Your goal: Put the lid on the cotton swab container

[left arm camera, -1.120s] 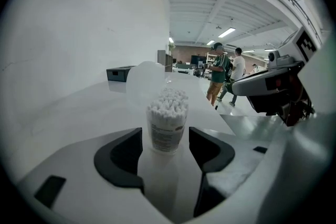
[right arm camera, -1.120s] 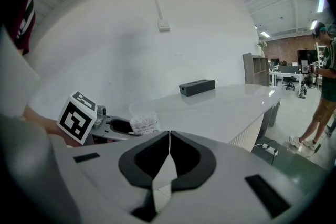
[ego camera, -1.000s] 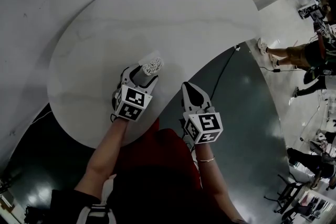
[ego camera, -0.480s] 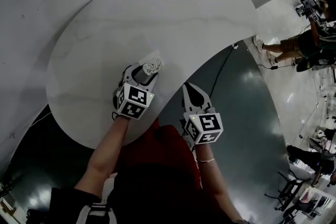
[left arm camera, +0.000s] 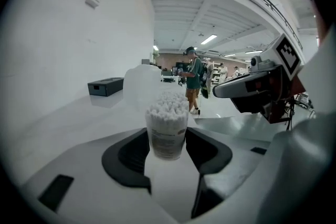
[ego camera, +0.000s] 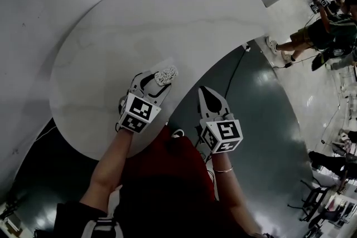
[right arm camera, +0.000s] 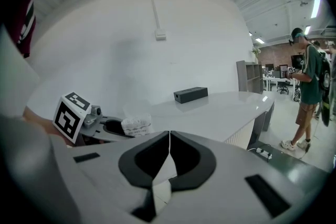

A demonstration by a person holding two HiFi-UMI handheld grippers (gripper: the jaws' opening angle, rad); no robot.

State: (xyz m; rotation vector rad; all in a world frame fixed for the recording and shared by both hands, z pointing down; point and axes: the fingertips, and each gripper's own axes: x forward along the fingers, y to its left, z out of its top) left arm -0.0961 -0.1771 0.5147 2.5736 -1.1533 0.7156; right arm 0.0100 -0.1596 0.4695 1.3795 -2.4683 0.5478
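Bright overhead strip lts (left arm camera: 209,39), floor (ego camera: 262,120) glare, heavy fisheye warp, dark corners.

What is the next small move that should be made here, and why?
I would probably open the right gripper and bring it toward the faint clear shape just behind the cotton swab container, likely the lid. The swabs look uncovered, the left gripper, whose jaws have just been closing, already holds the container, and the right gripper is shut and empty.
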